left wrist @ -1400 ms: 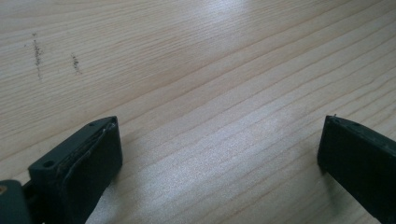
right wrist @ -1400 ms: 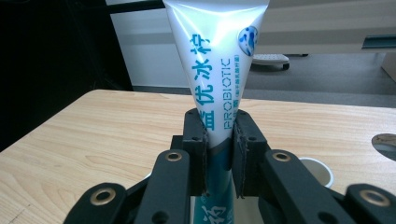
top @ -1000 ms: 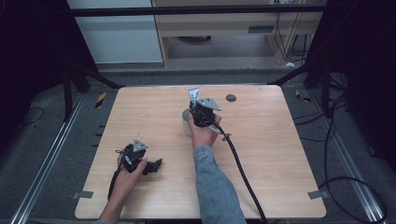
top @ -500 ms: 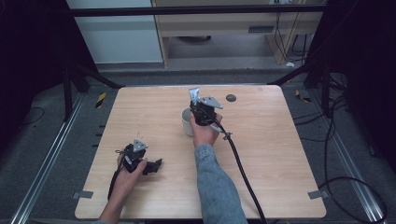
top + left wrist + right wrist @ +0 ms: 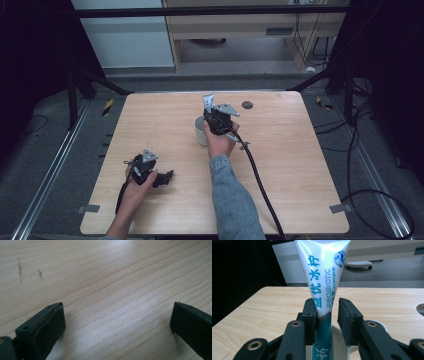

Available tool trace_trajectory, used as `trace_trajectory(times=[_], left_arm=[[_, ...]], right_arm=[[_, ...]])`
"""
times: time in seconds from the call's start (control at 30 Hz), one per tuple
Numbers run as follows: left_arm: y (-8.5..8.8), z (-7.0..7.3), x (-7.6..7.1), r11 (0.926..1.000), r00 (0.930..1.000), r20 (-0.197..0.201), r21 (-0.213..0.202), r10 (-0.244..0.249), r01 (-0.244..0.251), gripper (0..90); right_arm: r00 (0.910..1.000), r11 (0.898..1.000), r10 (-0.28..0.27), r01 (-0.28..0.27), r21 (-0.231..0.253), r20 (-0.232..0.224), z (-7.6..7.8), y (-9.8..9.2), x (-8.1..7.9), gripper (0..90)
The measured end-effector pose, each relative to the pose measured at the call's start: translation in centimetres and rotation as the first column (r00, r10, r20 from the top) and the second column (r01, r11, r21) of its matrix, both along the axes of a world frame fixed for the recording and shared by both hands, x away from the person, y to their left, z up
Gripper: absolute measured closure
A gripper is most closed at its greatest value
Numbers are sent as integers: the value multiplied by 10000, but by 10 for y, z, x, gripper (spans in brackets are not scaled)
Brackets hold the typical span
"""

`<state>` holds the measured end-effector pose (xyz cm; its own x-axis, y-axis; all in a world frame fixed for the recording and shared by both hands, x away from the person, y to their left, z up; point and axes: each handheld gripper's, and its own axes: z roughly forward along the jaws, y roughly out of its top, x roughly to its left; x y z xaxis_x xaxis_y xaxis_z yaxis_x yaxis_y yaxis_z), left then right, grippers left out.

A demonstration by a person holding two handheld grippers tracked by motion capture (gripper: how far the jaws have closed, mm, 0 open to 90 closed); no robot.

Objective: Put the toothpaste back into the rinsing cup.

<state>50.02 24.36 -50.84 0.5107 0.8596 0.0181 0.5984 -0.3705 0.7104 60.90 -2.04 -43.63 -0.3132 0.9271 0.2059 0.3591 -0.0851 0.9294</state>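
- Since the earlier frames, both hands and the things on the table keep their places; the only change is at the right gripper (image 5: 326,315), whose jaws have just been opening with the toothpaste tube (image 5: 323,280) between them.
- In the right gripper view the tube stands upright between the two black jaws. It leans against the pad on the left of that view, while a narrow gap shows between it and the pad on the right, so the grip is loosened rather than clamped.
- The tube is white above and teal below, with teal lettering and the word PROBIOTIC running up its side. Its flat crimped end points up.
- The tube's lower end goes down into the white cup (image 5: 342,345), whose rim shows just behind and below the jaws.
- From the high view, the right gripper (image 5: 212,112) sits over the cup (image 5: 201,131) near the middle of the wooden table (image 5: 300,165), toward its far half, with the tube (image 5: 208,102) rising from it.
- A small dark round disc (image 5: 247,105) lies on the table just beyond, apart from the cup.
- The left gripper (image 5: 165,176) rests low near the table's front left, well apart from the cup.
- In the left gripper view its jaws stand wide apart over bare wood grain, with nothing between them.
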Motion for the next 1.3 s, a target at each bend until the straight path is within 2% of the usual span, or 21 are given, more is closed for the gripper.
trace_trajectory(times=[0.3,1.3], left_arm=[[0,0,0,10000,10000,-1,0,-1,1,0],[0,0,0,10000,10000,2,1,0,0,0]], right_arm=[[10000,10000,10,-10,-32,-43,-1,-2,-2,609],[9988,9979,482,-482,-432,4,5,3,-15,542]])
